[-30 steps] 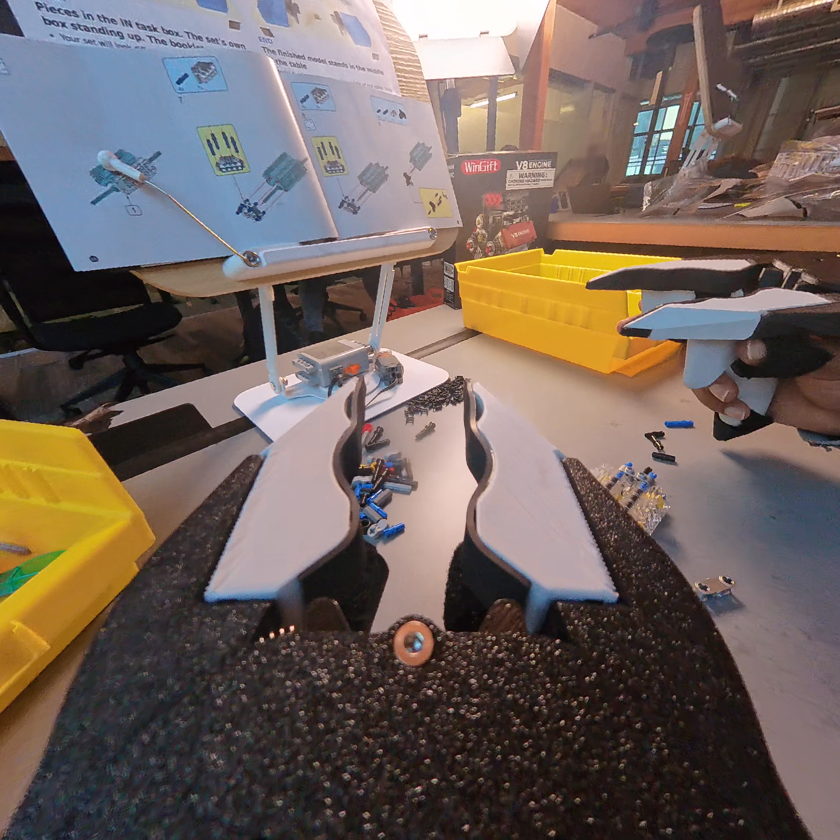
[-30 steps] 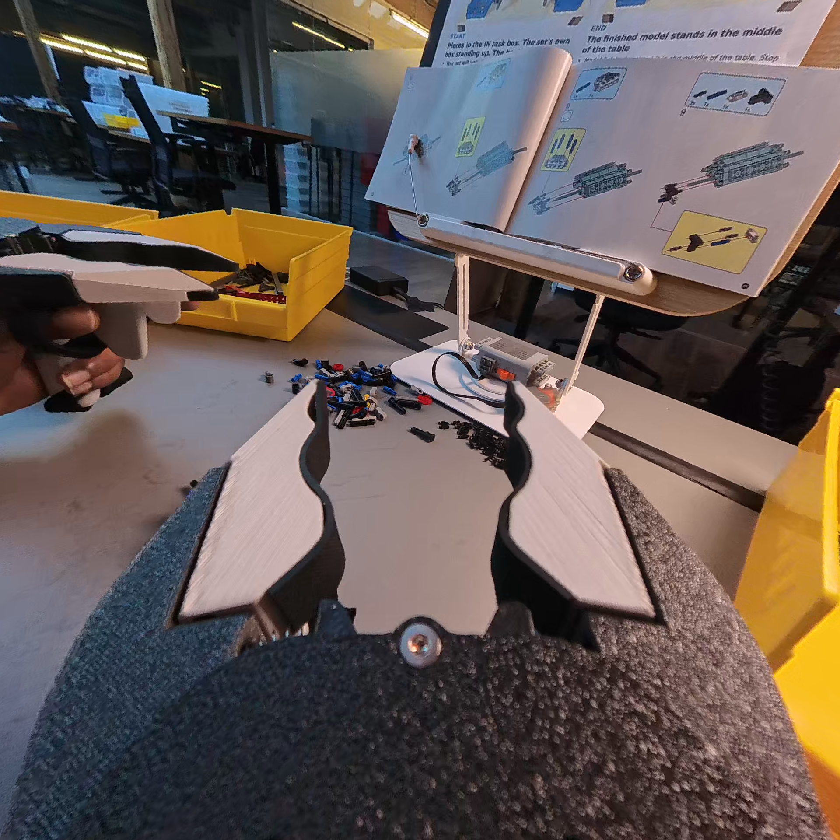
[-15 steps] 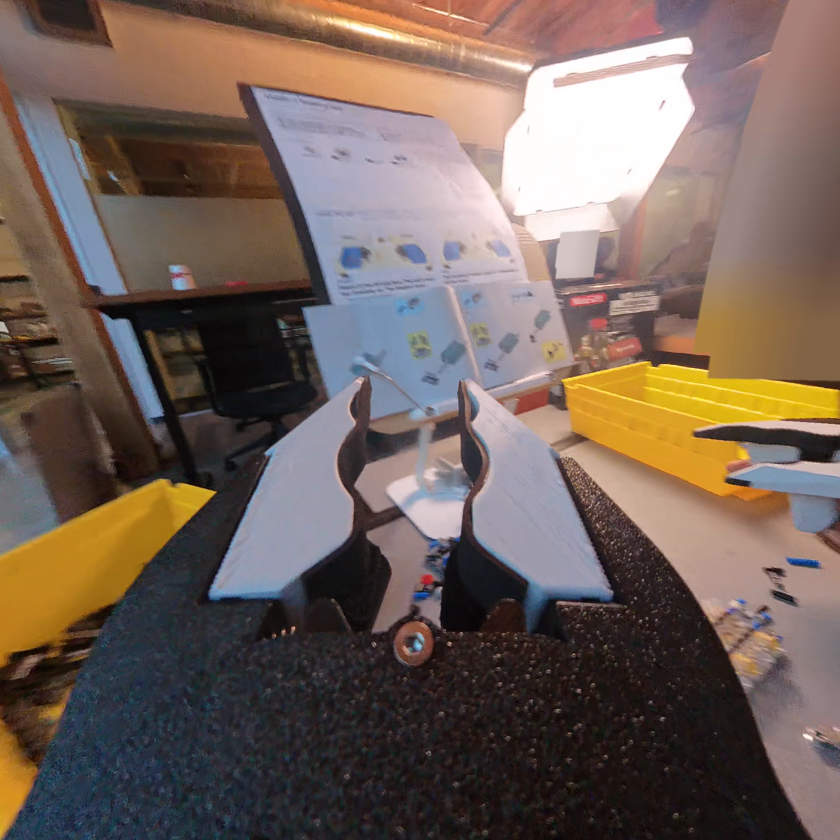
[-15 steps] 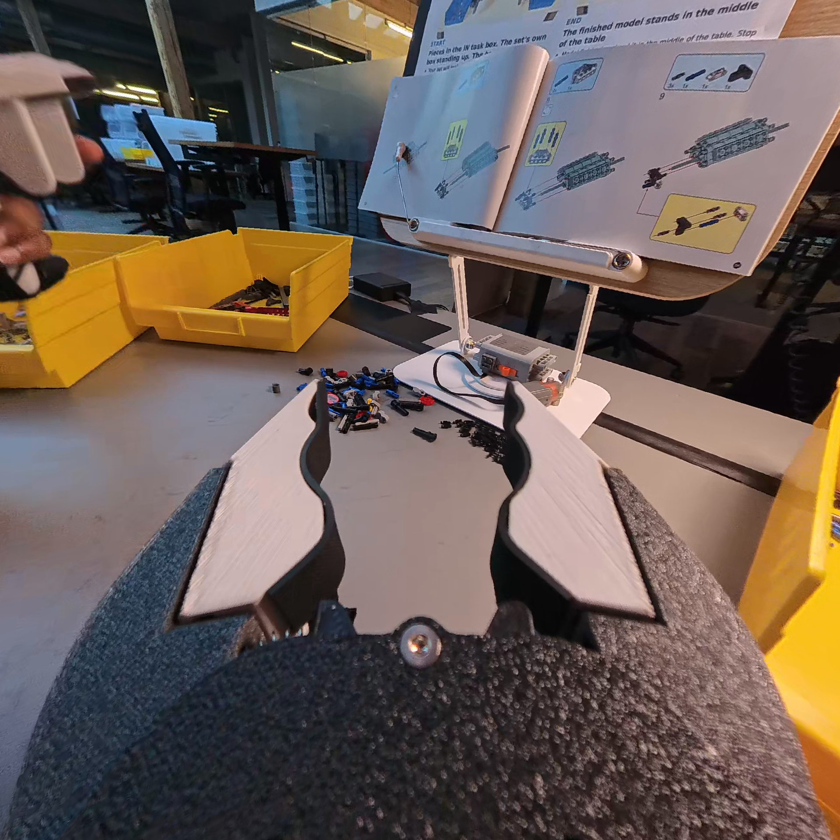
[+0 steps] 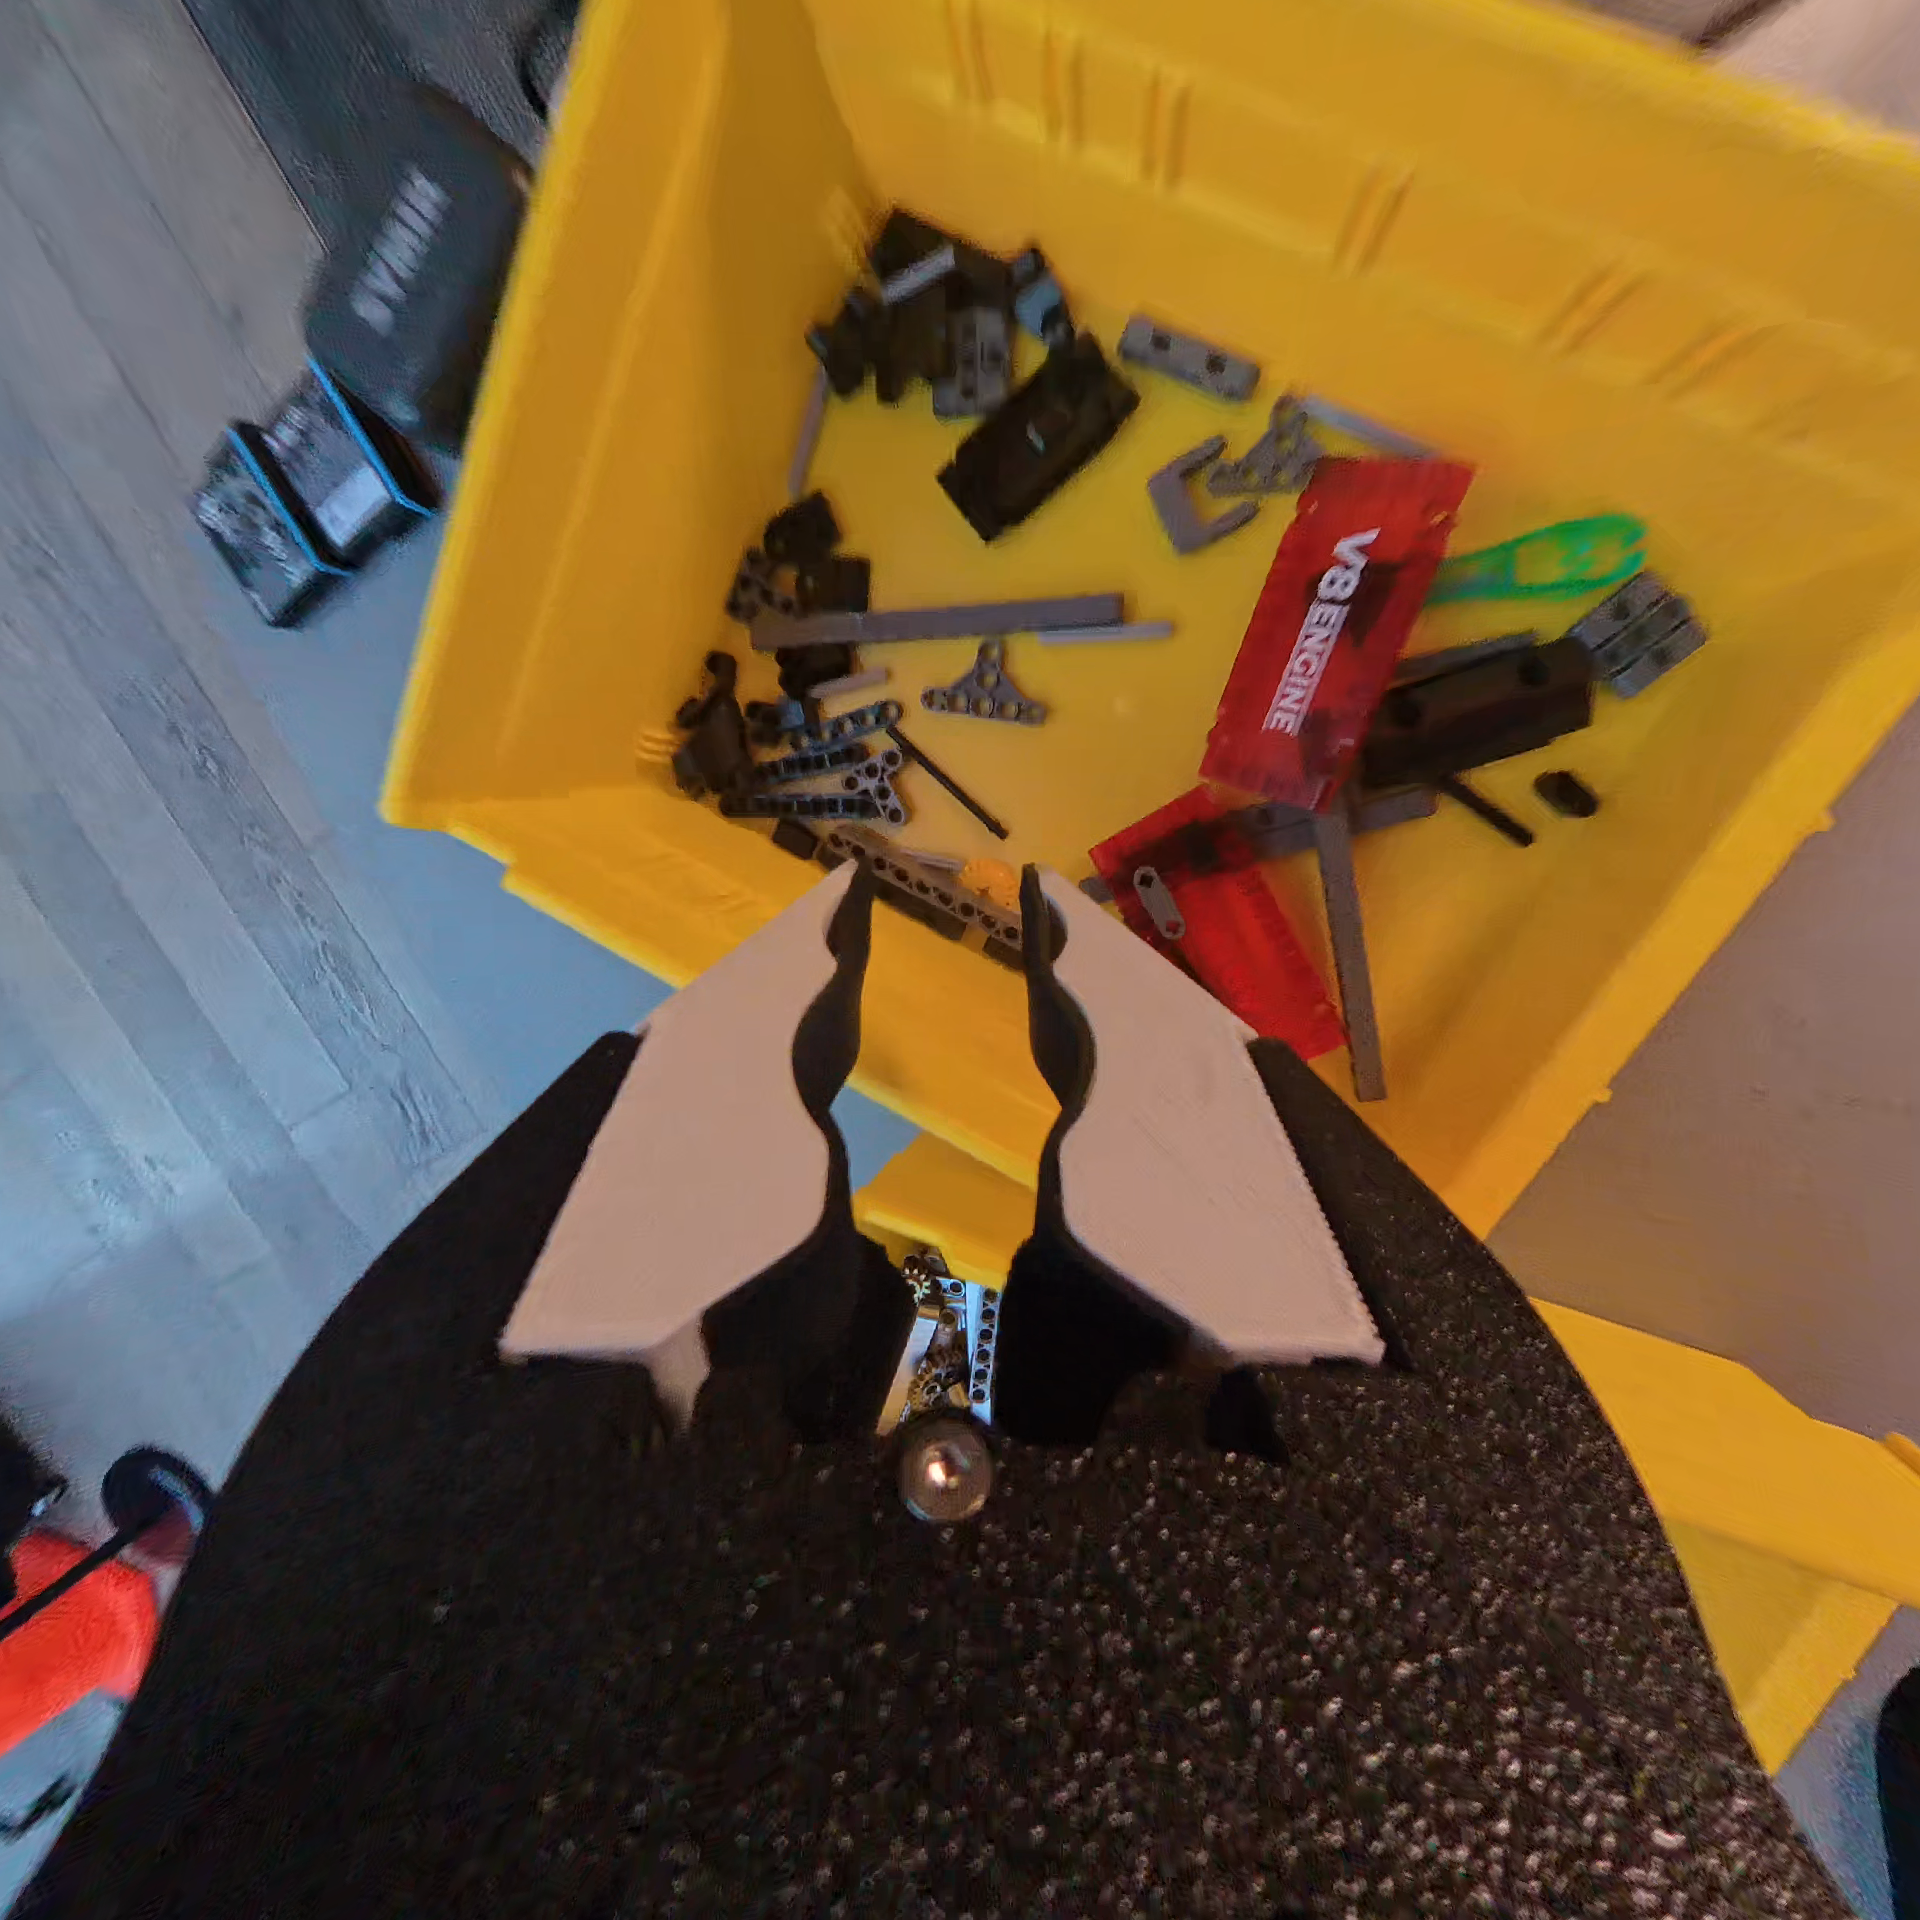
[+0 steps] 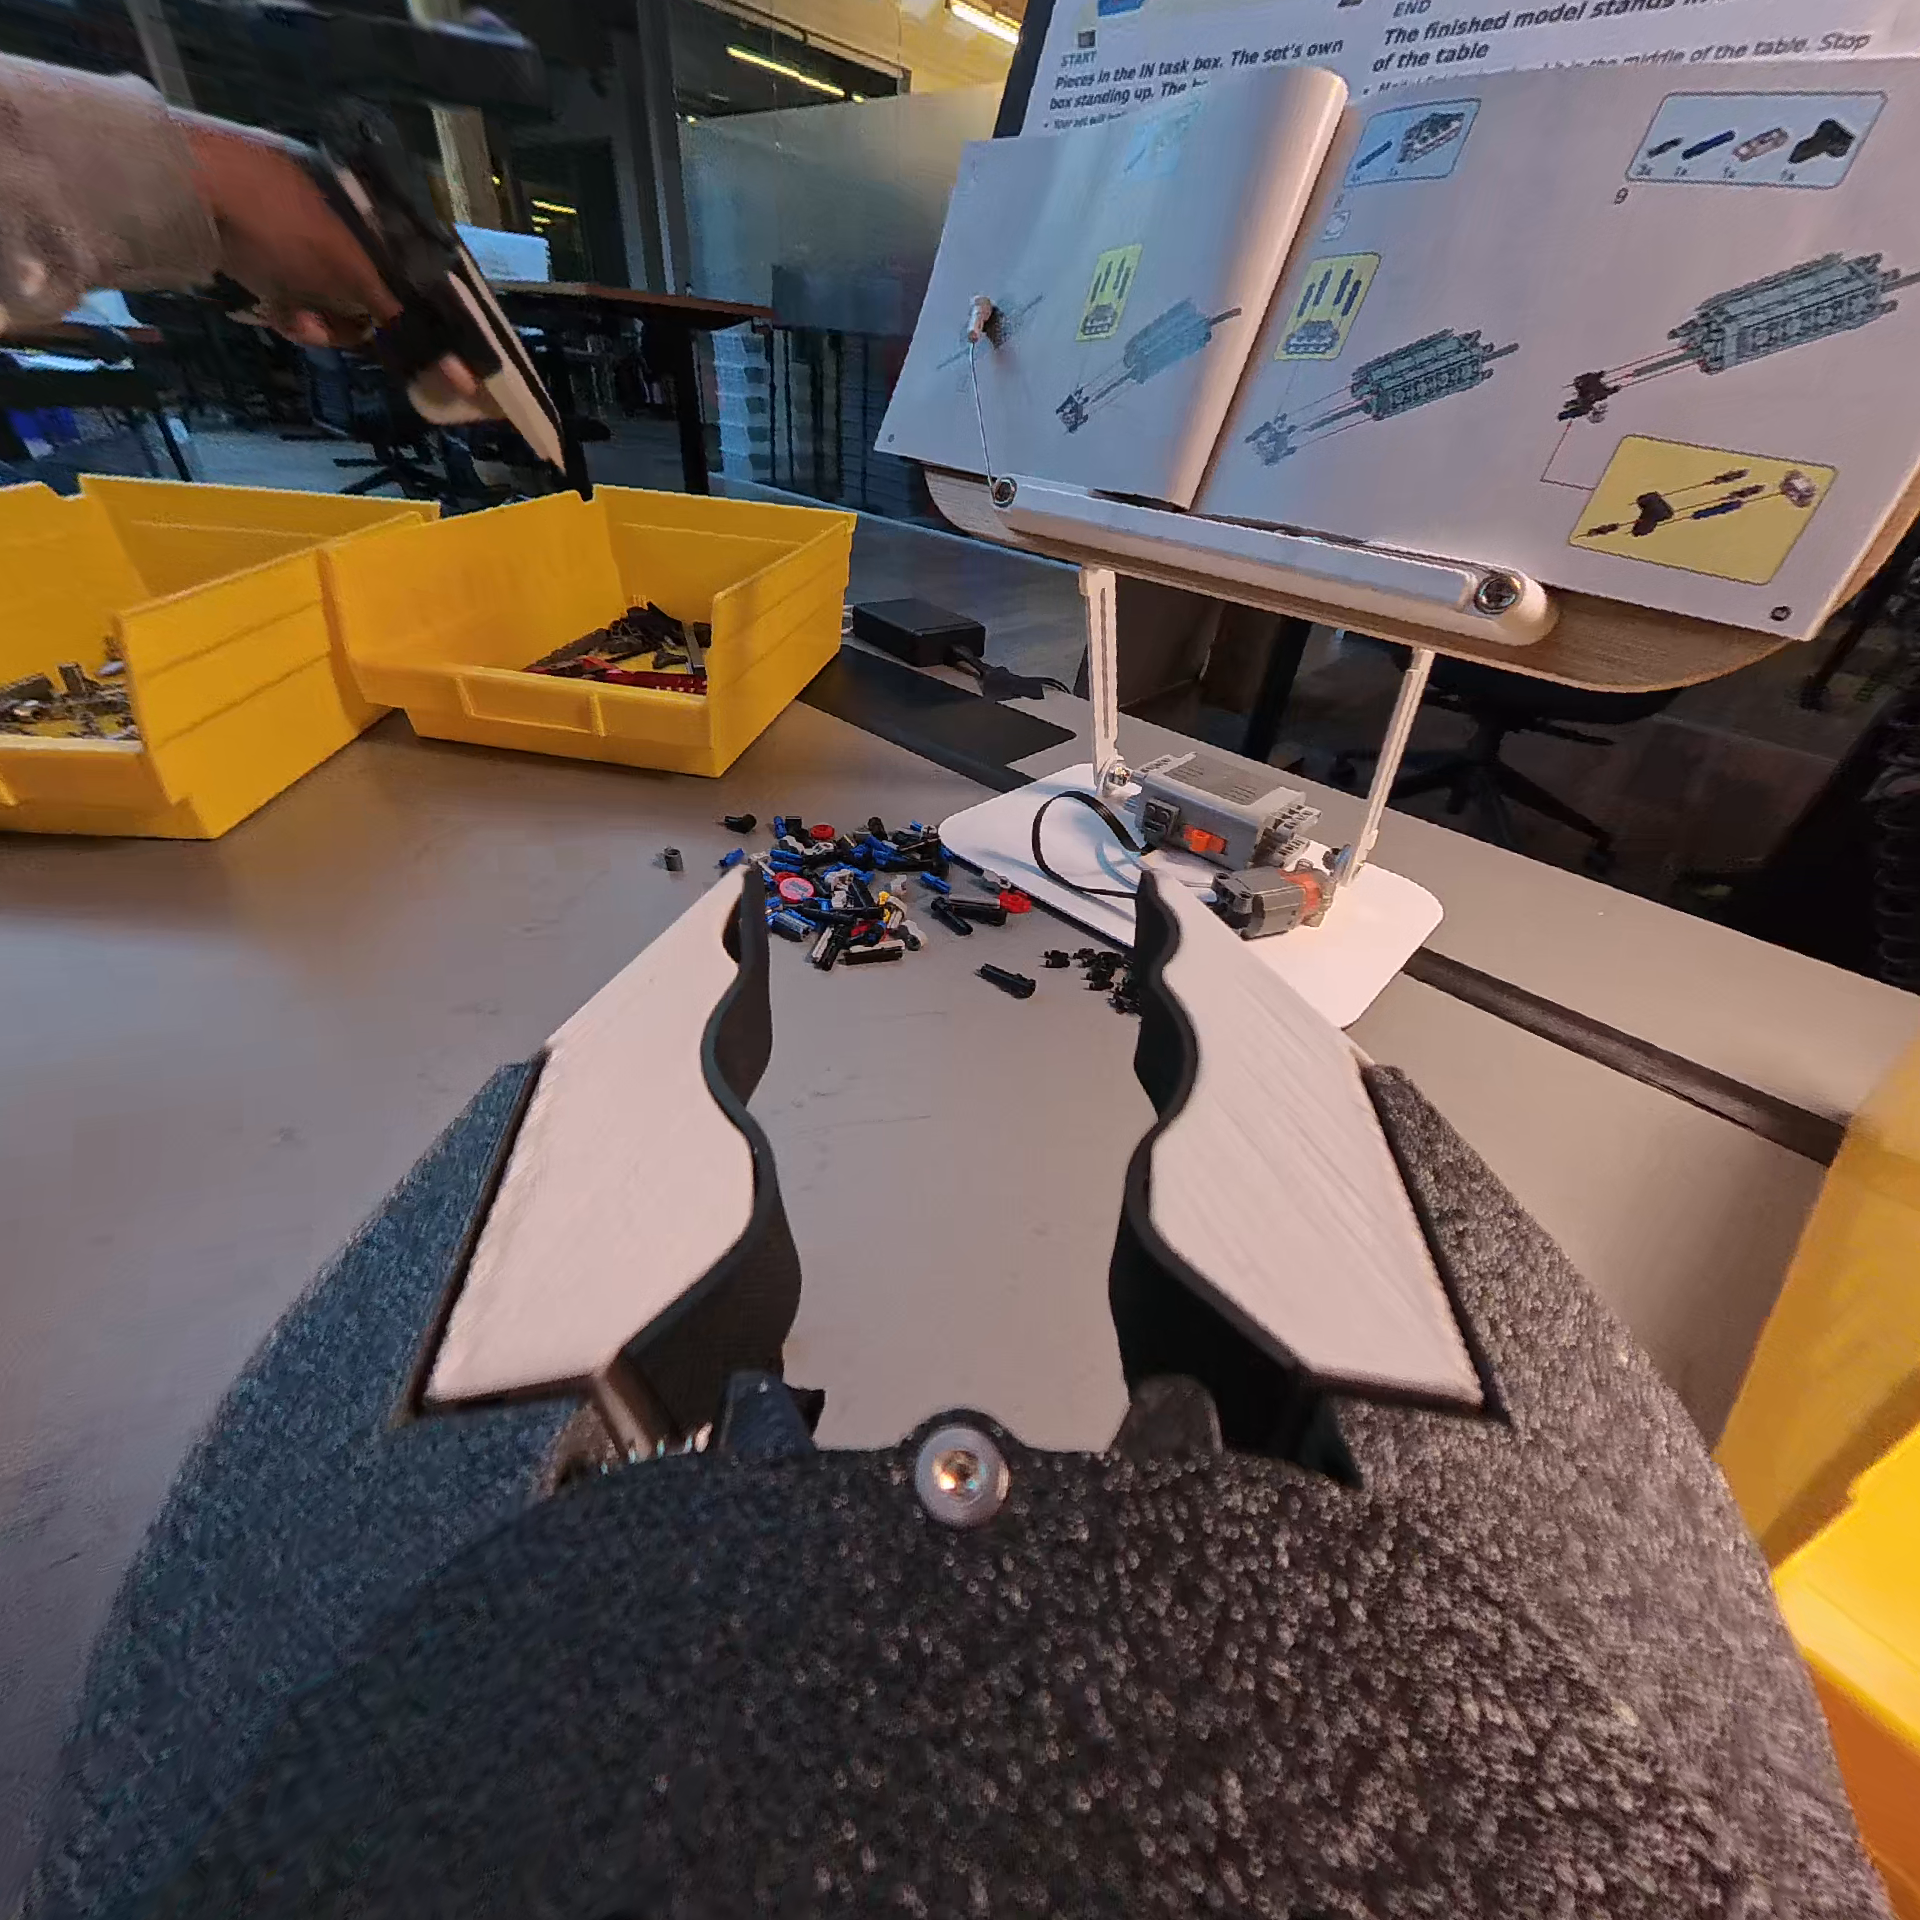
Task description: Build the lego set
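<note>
My left gripper [image 5: 940,883] is open and empty. It points down into a yellow bin [image 5: 582,436] of loose building parts. Its tips hang just above a grey holed beam [image 5: 935,899] near the bin's near wall. Two red panels [image 5: 1330,644] and black and grey beams [image 5: 935,623] lie in the bin. In the right wrist view the left gripper [image 6: 556,457], held by a hand, tilts down over that bin [image 6: 592,717]. My right gripper [image 6: 945,904] is open and empty, low over the grey table. It points at a pile of small blue, black and red pins [image 6: 852,894].
An instruction booklet [image 6: 1455,312] rests on a white stand [image 6: 1351,935], with a grey battery box [image 6: 1216,805] and a motor on its base. A second yellow bin [image 6: 156,665] stands left of the first. Another yellow bin [image 6: 1849,1351] is close on the right. The floor [image 5: 156,831] lies beyond the table edge.
My left gripper has swung up from the table, moved left and tipped down over the yellow parts bin. My right gripper has stayed almost still, open over the table.
</note>
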A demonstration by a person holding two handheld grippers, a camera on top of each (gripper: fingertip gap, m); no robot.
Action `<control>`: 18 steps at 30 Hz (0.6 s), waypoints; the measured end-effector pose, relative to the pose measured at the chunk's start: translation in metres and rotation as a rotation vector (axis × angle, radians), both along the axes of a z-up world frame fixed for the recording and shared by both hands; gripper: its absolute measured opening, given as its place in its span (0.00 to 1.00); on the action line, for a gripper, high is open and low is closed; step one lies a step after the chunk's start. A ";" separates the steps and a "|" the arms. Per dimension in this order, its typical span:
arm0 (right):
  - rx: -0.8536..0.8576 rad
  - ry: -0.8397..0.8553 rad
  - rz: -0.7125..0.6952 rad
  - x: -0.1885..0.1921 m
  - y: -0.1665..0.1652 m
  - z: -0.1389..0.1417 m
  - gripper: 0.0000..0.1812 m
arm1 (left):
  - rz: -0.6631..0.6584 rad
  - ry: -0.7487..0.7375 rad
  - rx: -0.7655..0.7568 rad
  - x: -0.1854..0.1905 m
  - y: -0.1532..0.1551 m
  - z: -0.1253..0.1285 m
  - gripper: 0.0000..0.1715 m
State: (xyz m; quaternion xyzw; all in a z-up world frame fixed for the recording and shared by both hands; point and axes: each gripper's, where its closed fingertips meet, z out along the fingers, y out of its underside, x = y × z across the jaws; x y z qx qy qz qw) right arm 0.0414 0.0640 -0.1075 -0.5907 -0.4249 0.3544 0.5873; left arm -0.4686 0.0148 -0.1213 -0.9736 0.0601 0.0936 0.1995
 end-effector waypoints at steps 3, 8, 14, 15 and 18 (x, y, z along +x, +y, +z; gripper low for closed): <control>0.019 -0.032 0.007 -0.002 -0.002 -0.005 0.37 | 0.017 0.018 -0.204 -0.014 0.007 -0.050 0.16; 0.050 -0.081 0.021 -0.005 -0.005 -0.013 0.36 | 0.059 0.055 -0.401 -0.035 0.012 -0.096 0.12; 0.056 -0.123 0.036 -0.007 -0.005 -0.024 0.36 | 0.080 0.034 -0.507 -0.043 0.014 -0.110 0.11; 0.052 -0.125 0.039 -0.008 -0.005 -0.025 0.36 | 0.079 0.036 -0.516 -0.044 0.015 -0.111 0.10; 0.040 -0.130 0.046 -0.008 -0.005 -0.028 0.35 | 0.069 0.043 -0.532 -0.046 0.017 -0.111 0.06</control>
